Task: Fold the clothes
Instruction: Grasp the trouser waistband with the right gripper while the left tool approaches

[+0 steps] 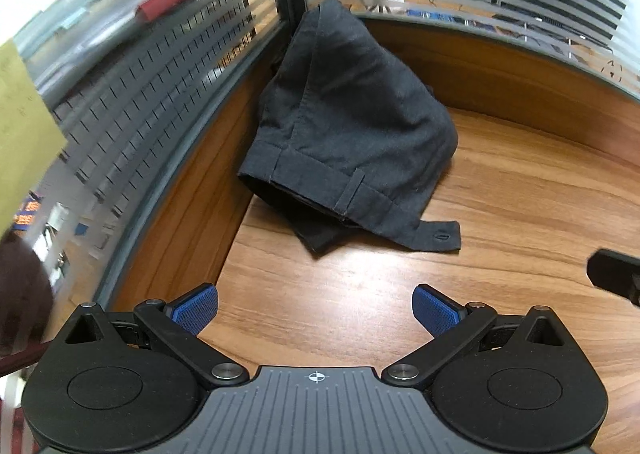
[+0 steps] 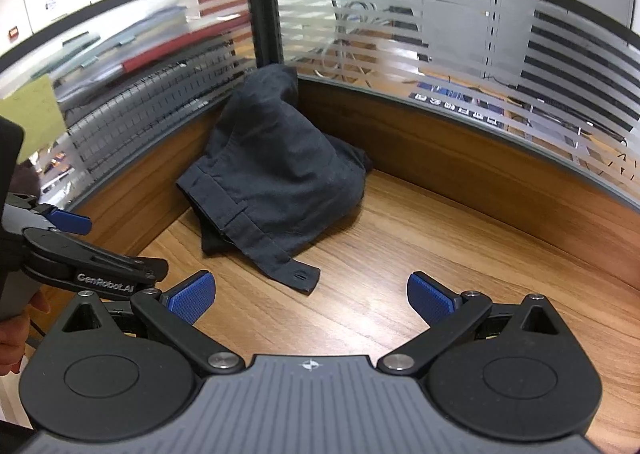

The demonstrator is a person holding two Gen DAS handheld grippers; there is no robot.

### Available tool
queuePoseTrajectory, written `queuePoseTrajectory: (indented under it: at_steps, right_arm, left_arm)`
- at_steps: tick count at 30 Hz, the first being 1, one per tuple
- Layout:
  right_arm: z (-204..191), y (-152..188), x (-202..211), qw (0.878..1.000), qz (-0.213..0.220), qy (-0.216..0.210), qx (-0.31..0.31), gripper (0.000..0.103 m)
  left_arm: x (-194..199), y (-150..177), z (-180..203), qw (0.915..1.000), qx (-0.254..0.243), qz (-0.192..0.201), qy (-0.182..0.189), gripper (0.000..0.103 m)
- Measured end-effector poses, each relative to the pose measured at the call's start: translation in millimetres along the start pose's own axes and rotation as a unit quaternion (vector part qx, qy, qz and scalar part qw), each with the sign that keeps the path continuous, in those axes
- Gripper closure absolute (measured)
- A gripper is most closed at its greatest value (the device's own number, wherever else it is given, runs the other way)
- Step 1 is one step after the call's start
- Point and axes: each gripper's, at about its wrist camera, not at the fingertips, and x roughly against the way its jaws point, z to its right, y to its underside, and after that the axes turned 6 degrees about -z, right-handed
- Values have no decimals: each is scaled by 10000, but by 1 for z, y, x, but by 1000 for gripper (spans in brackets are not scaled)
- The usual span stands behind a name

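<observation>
A dark grey pair of trousers (image 1: 352,114) lies heaped in the corner of the wooden desk (image 1: 500,234), leaning up against the partition. Its waistband faces me, with a button tab (image 1: 440,236) sticking out on the right. My left gripper (image 1: 316,308) hovers over bare desk short of the heap, open, with nothing between its blue pads. In the right wrist view the same trousers (image 2: 276,170) sit ahead and slightly left, their button tab (image 2: 302,276) nearest. My right gripper (image 2: 312,296) is also open and holds nothing. The left gripper's body (image 2: 80,254) shows at the left edge there.
Frosted striped glass partitions (image 2: 440,54) with wooden lower panels (image 2: 480,158) close the desk on the left and back. A yellow sticky note (image 2: 34,110) is stuck to the left glass. A person's hand (image 2: 16,322) shows at the left edge. The right gripper's black tip (image 1: 616,274) shows at right.
</observation>
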Motion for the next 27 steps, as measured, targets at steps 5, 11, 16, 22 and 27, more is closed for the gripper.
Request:
queuePoseTrajectory:
  at_steps: [5,11,16,22,27]
  right_arm:
    - [1,-10,-36,9996,-137,-51,227,0]
    - [-8,-22,-100,9966,-325,-327,682,1]
    - [-33,-37,-148,9870,-445,-710,1370,1]
    - [-73,-56,-188,9635,-338,-1011,2456,7]
    - [-95,-60,-221,9490,-488,-921,2976,21]
  left_arm:
    - [-14,2,-4,9999,-121,-28,64,0]
    - [-30,9,-8,9994,-305,-172,81,0]
    - [-37,18,-10,9982,-552,-238,7,0]
    - [-40,20,-11,9983,-509,-274,-16,0]
    - [-42,22,-13,9984,-472,-305,-33,0]
